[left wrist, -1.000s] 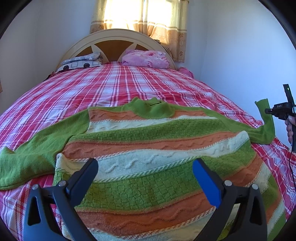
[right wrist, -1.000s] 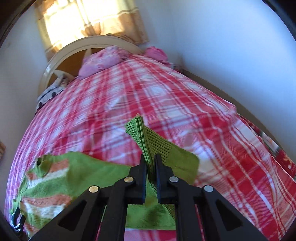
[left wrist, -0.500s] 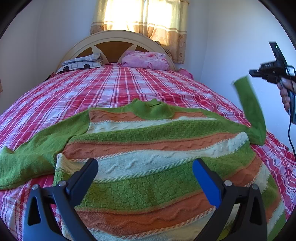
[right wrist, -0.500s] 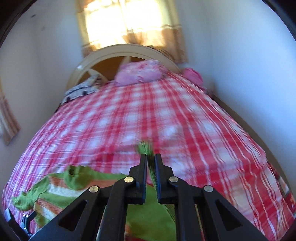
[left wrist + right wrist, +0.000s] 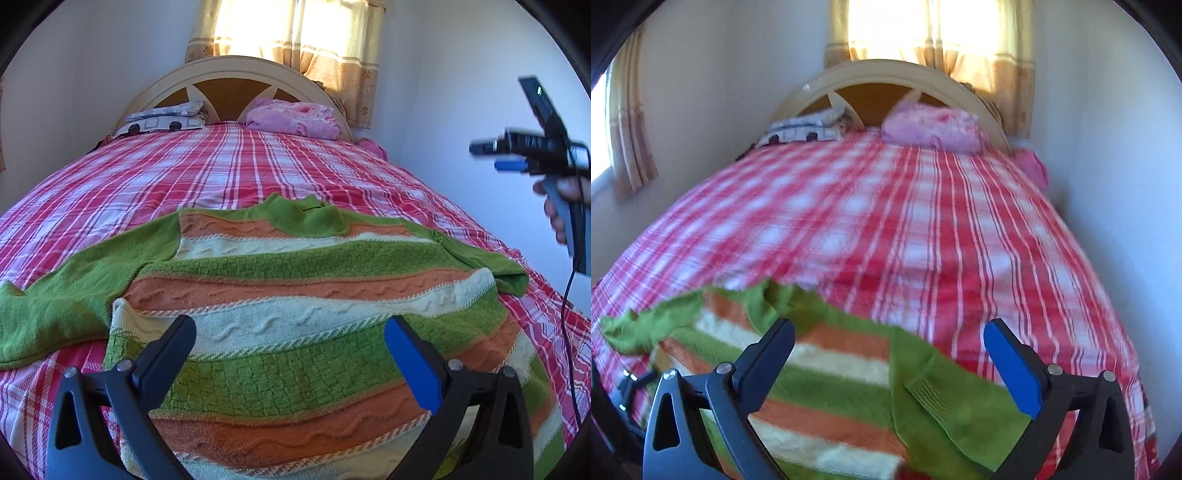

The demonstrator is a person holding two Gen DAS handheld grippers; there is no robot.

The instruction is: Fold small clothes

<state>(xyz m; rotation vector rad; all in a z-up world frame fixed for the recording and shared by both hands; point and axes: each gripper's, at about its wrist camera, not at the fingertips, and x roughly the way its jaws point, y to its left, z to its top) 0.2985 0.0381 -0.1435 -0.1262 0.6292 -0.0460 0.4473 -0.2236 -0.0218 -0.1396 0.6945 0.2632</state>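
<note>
A striped sweater (image 5: pixel 303 314) in green, orange and cream lies flat on the red plaid bed (image 5: pixel 221 177). Its left sleeve (image 5: pixel 55 295) stretches out to the left. Its right sleeve (image 5: pixel 491 262) lies folded back at the sweater's right edge; in the right wrist view the sleeve (image 5: pixel 945 398) rests on the sweater (image 5: pixel 820 384), cuff showing. My left gripper (image 5: pixel 290 341) is open and empty, just above the sweater's lower part. My right gripper (image 5: pixel 888 341) is open and empty above the folded sleeve; it also shows in the left wrist view (image 5: pixel 487 155), raised at the right.
A cream and brown headboard (image 5: pixel 229 81) stands at the far end, with a patterned pillow (image 5: pixel 166 118) and a pink pillow (image 5: pixel 295 118) before it. A curtained window (image 5: pixel 295 29) is behind. A white wall (image 5: pixel 480 92) runs close along the bed's right side.
My right gripper held the right sleeve's cuff, lifted it up and over, then opened. The sleeve now lies folded onto the sweater. My left gripper has not moved.
</note>
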